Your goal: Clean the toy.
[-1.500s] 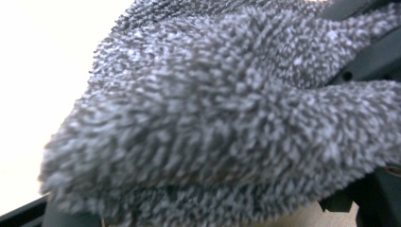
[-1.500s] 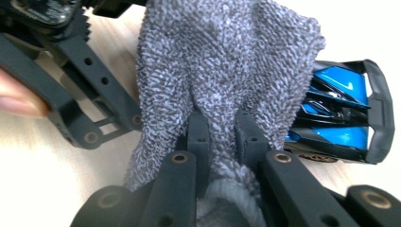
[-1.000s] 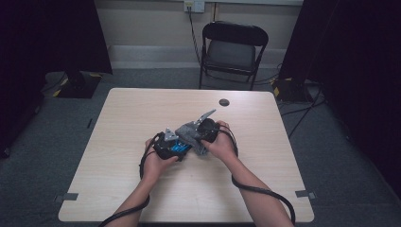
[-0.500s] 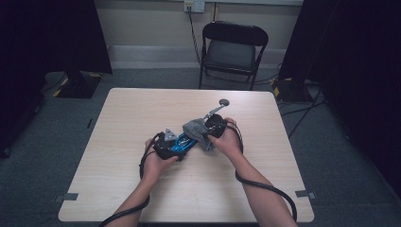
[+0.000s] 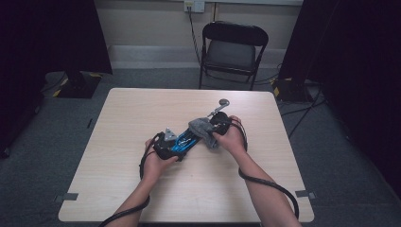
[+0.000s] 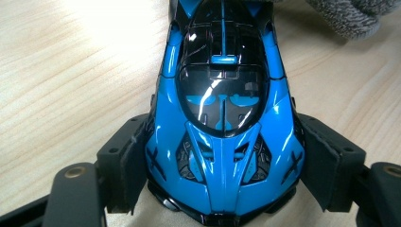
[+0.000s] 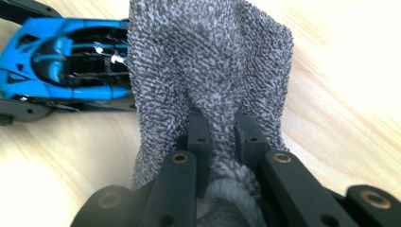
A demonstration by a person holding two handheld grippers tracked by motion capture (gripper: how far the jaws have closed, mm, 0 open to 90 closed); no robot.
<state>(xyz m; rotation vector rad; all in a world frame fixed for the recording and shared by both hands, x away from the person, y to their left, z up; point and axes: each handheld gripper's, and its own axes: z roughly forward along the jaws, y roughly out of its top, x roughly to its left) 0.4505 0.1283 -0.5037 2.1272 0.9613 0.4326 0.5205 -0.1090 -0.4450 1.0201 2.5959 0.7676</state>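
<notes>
A glossy blue and black toy car (image 6: 222, 109) lies on the wooden table (image 5: 118, 118), with my left gripper (image 6: 222, 161) shut on its nose end, a pad pressed against each flank. From above, the car (image 5: 185, 140) points up and right out of the left gripper (image 5: 175, 144). My right gripper (image 7: 222, 127) is shut on a grey terry cloth (image 7: 208, 61), whose fold bunches between the jaws. The cloth (image 5: 202, 127) drapes over the car's far end (image 7: 61, 66), just ahead of the right gripper (image 5: 213, 128).
A black folding chair (image 5: 234, 47) stands beyond the table's far edge. A small round dark thing (image 5: 223, 101) lies on the table just past the right hand. Cables trail from both grippers toward the near edge. Bare wood lies to the left and front.
The right hand has drawn the cloth up and to the right along the car, uncovering more of the blue body. The left hand and the car stay where they were.
</notes>
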